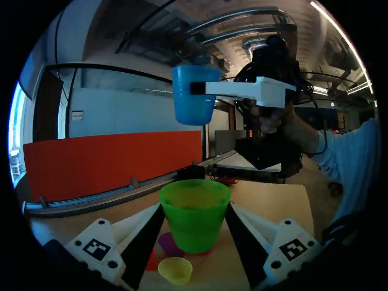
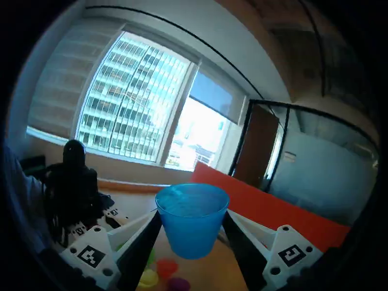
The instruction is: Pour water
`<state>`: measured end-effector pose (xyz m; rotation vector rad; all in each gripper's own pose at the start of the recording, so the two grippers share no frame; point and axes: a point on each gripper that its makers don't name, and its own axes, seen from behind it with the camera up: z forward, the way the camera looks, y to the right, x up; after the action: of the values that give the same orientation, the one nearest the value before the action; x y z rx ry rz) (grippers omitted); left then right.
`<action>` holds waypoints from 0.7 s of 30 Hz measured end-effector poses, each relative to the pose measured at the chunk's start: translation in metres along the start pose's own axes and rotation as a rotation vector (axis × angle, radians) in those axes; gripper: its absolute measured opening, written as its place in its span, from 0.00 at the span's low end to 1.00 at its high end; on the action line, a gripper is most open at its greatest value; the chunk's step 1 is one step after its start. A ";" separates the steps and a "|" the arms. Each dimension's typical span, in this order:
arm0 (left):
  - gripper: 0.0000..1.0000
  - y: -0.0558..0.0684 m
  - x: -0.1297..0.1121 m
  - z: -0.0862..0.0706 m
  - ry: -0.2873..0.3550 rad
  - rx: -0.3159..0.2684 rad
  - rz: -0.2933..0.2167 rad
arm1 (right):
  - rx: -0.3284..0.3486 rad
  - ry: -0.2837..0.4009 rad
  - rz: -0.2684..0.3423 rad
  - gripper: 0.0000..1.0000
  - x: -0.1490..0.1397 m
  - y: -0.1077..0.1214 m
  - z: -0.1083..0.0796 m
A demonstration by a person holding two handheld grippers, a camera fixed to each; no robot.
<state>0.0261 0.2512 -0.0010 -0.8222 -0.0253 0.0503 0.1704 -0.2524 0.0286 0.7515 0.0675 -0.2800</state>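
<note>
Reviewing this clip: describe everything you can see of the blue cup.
The blue cup is a plain, tapered, plastic-looking tumbler, wider at its open rim. It is upright and held in the air, with the right gripper's fingers pressing on its two sides. Nothing else touches it. Whether it holds water cannot be told.

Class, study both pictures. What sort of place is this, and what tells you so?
Probably an open-plan office or lab: exposed ceiling ducts, a glass-walled room behind an orange divider, and a large window facing a high-rise.
</note>
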 end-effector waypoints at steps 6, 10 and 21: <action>0.84 -0.002 0.001 -0.002 -0.004 0.010 0.008 | 0.039 0.000 0.150 0.87 -0.004 -0.003 -0.002; 0.84 -0.006 0.001 -0.005 -0.006 0.019 0.011 | 0.039 0.000 0.196 0.87 -0.006 0.000 -0.003; 0.84 -0.038 -0.008 -0.024 -0.034 0.093 0.031 | -0.028 -0.013 0.211 0.87 -0.030 0.028 -0.025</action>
<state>0.0209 0.2077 0.0107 -0.7284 -0.0418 0.0940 0.1498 -0.2096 0.0338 0.7221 -0.0202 -0.0824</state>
